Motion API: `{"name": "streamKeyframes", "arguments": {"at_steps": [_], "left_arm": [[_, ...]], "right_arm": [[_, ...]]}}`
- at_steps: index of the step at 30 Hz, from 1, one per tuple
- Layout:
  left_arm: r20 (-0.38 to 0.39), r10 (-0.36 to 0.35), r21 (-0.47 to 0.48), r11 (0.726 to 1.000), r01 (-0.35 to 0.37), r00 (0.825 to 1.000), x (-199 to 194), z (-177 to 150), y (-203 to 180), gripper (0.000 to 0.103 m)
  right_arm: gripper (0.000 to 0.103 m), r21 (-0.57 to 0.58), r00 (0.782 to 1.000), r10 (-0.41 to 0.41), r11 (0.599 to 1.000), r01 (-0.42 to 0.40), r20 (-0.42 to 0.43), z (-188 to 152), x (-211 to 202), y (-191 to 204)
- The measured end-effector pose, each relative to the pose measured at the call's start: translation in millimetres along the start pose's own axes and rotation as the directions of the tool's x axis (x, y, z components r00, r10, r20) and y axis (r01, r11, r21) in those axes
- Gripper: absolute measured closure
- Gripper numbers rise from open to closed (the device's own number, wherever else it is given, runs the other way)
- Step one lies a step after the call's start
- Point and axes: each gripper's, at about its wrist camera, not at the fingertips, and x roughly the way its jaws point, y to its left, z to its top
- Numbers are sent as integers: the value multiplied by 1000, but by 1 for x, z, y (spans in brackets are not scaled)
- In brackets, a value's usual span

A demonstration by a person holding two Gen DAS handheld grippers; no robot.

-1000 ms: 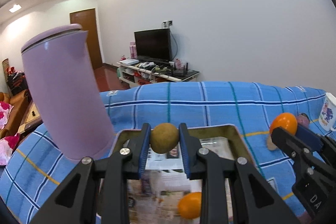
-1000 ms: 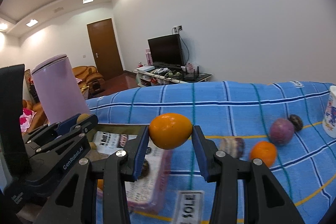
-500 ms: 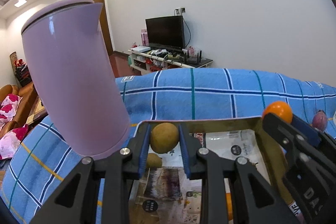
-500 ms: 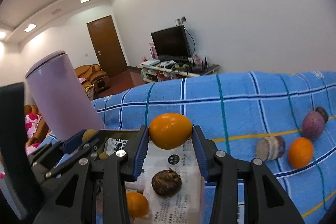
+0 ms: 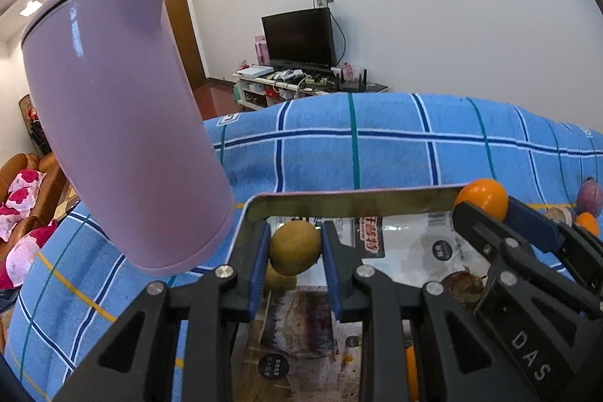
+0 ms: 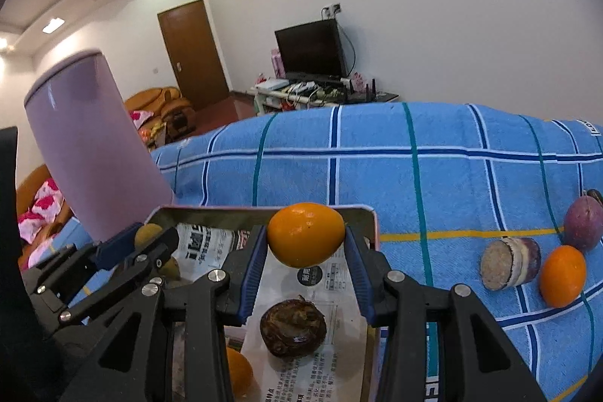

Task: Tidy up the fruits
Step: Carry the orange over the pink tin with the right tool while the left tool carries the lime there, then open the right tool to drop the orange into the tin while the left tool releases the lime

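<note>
My left gripper (image 5: 296,247) is shut on a small yellow-brown fruit (image 5: 296,246) and holds it over the far left corner of a metal tray (image 5: 350,204) lined with printed paper. A similar fruit (image 5: 279,279) lies in the tray just below it. My right gripper (image 6: 306,242) is shut on an orange (image 6: 306,239) over the tray's far right part (image 6: 371,225). A dark brown fruit (image 6: 293,329) and another orange (image 6: 238,373) lie in the tray. On the cloth to the right lie a cut purple fruit (image 6: 510,262), an orange (image 6: 562,275) and a purple fruit (image 6: 582,223).
A tall lilac kettle (image 5: 120,123) stands on the blue checked cloth (image 5: 377,153) just left of the tray, close to my left gripper. It also shows in the right wrist view (image 6: 90,145). A TV stand, door and sofa are far behind.
Both grippers have moved left and down over the tray with their fruits still held. The kettle now looms closer to the left gripper.
</note>
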Motion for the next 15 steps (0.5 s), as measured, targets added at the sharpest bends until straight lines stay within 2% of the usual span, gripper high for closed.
{"name": "streamKeyframes", "arguments": {"at_steps": [9, 12, 15], "left_arm": [[-51, -34, -20, 999, 33, 998, 15, -3, 5, 74], [-61, -46, -19, 999, 45, 997, 17, -4, 4, 74], [-58, -47, 0, 999, 47, 997, 16, -5, -1, 74]], "right_arm": [[58, -9, 999, 28, 1000, -28, -17, 0, 1, 0], [58, 44, 992, 124, 991, -123, -32, 0, 3, -5], [58, 57, 985, 167, 985, -164, -51, -2, 6, -2]]}}
